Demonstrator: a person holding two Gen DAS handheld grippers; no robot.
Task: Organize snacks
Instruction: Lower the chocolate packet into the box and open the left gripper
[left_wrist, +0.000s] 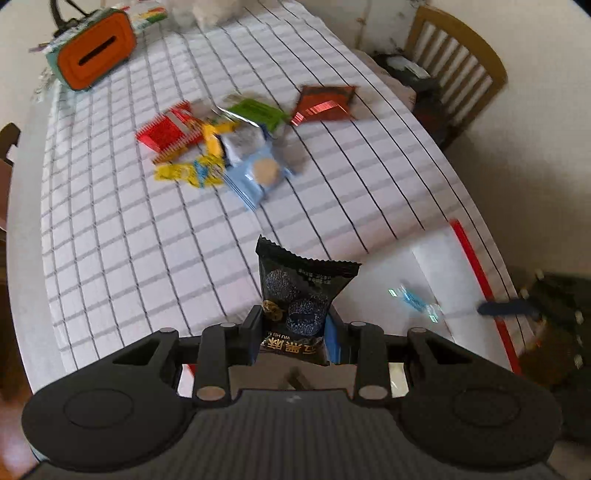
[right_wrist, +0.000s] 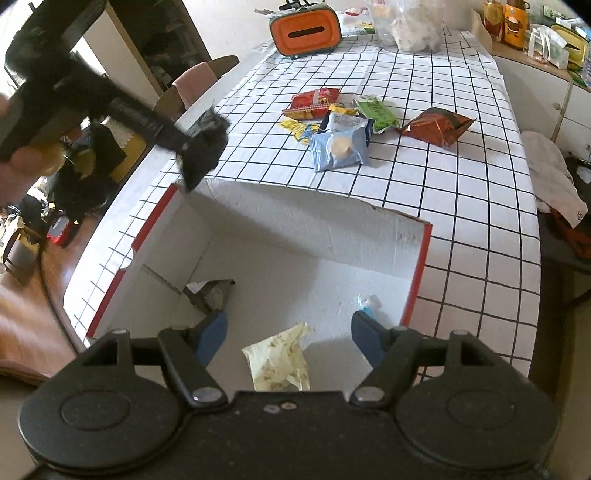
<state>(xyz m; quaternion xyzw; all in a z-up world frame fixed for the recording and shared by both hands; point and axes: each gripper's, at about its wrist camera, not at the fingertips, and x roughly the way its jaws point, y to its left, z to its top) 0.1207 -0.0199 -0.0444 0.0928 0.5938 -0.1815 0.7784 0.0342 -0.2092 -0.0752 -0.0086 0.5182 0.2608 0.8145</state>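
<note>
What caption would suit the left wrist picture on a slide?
Left gripper shut on a black snack packet, above the checked tablecloth, snack pile beyond.

a black snack packet (left_wrist: 299, 299) hangs upright, apparently above the white box (right_wrist: 295, 236).

Matte black left gripper (left_wrist: 293, 332), round side discs, silver pivot screws, right gripper (right_wrist: 289, 334), blue-padded fingers (right_wrist: 212, 332)
</note>
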